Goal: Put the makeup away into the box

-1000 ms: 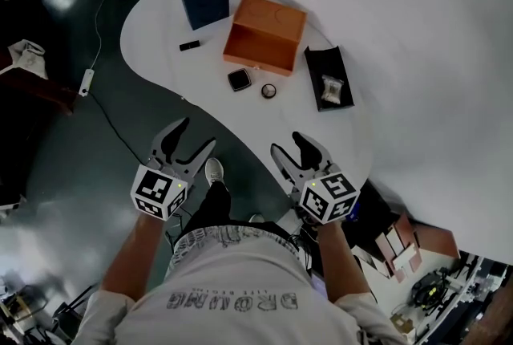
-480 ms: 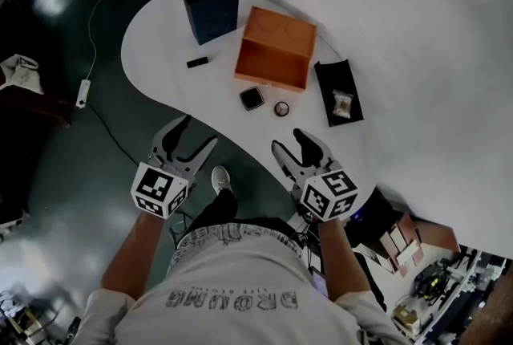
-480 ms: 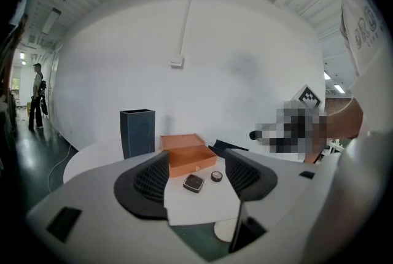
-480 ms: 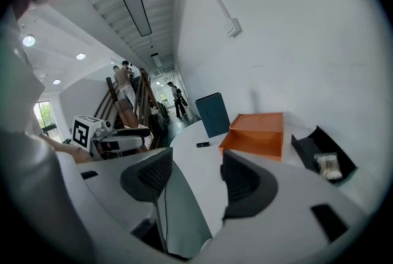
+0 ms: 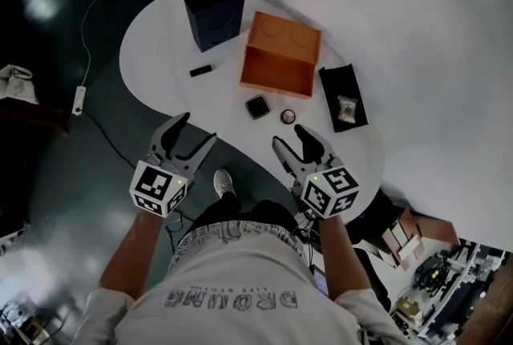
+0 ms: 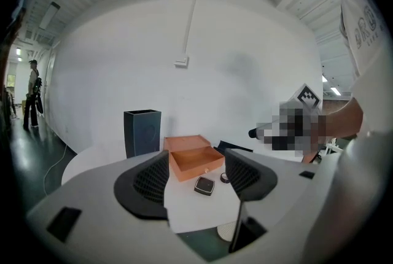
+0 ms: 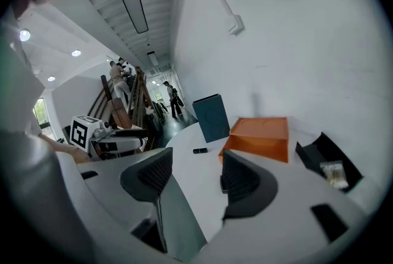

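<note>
— Two grippers spread wide, nothing pinched: left gripper (image 5: 196, 129), right gripper (image 5: 287, 136), both short of the white table (image 5: 160, 38).
— And the makeup?
— Out on the tabletop: square black compact (image 5: 257, 106) and small round jar (image 5: 288, 116) just ahead of the right gripper, just beside the front wall of the open orange box (image 5: 280, 62); slim black tube (image 5: 201, 71) ahead of the left.
— Right first, probably.
</note>
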